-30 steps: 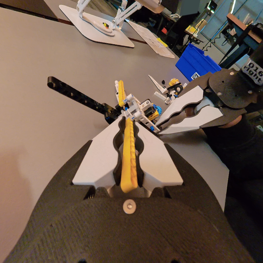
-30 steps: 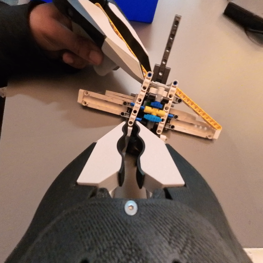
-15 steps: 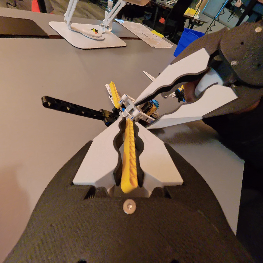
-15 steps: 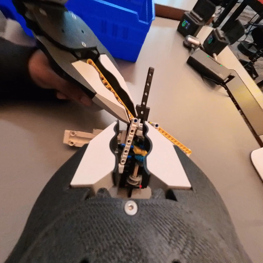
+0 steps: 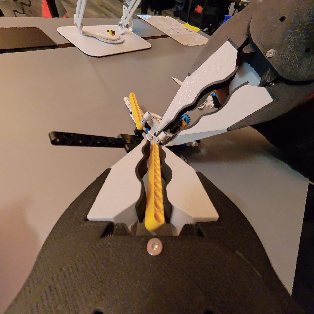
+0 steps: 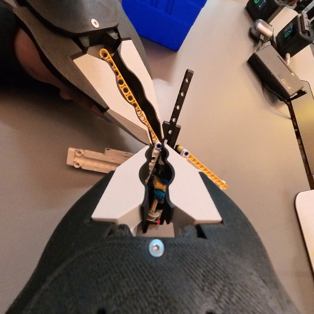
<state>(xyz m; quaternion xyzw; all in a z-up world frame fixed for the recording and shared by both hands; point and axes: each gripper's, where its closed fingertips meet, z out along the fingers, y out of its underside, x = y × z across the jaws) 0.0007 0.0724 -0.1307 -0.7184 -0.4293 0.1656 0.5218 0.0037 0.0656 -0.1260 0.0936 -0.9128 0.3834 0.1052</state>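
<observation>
A small building-brick model lies on the grey table (image 5: 68, 102), with a black beam (image 5: 88, 138) sticking out to the left, a blue gear (image 5: 186, 118) and two yellow beams. My left gripper (image 5: 153, 142) is shut on one long yellow beam (image 5: 154, 186), which runs back between its pads. The second yellow beam (image 5: 136, 110) points away. My right gripper (image 6: 157, 146) is shut on a white holed beam (image 6: 154, 158) of the model's frame, with the gear core between its fingers. The left gripper (image 6: 155, 137) with its yellow beam (image 6: 125, 88) meets it tip to tip. A white panel (image 6: 95, 159) of the model lies to the left.
A white stand base (image 5: 105, 42) and a paper sheet (image 5: 175, 28) lie at the far side. A blue bin (image 6: 161, 20) stands behind the model. Black boxes with cables (image 6: 275, 74) sit at the right, and a white plate edge (image 6: 305, 220) lies farther right. The tips of both grippers are at nearly the same place.
My right gripper opened, moved forward over the model's core and shut on the white beam. My left gripper kept its hold on the yellow beam.
</observation>
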